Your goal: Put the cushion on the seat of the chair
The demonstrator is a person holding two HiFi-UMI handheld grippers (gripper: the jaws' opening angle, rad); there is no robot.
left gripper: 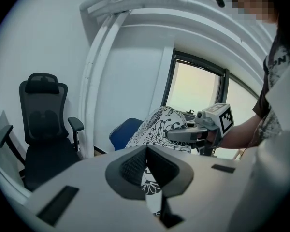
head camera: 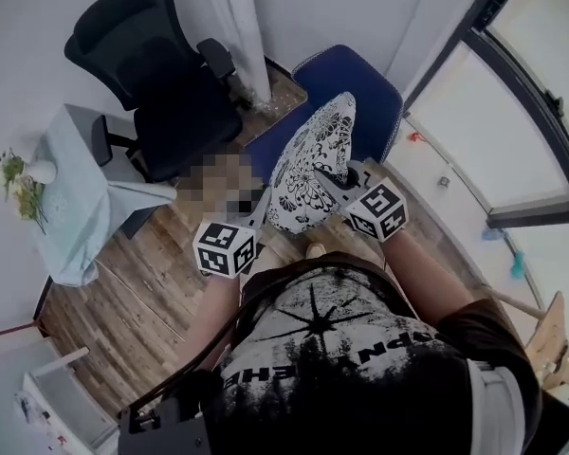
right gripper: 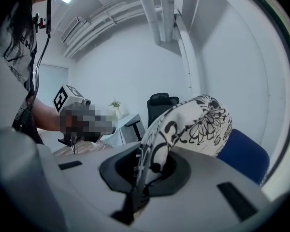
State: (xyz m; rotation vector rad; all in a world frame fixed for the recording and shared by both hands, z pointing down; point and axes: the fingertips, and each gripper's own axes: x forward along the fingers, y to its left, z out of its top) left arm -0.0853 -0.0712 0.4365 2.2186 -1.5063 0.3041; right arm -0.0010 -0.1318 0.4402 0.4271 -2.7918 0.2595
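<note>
Floral cushion [head camera: 313,164], left gripper [left gripper: 146,164] fingers [left gripper: 131,167] clamped on one edge, right gripper [right gripper: 147,164] fingers [right gripper: 124,166] clamped on another

A black short-sleeved T-shirt [head camera: 360,368] printed with a pale starburst, treeline and white lettering; the left hand-held gripper [left gripper: 146,167] and right hand-held gripper [right gripper: 144,170] have pale grey bodies and dark jaw pads; white left cube [head camera: 225,247] and right cube [head camera: 380,210] bear black square markers.
</note>
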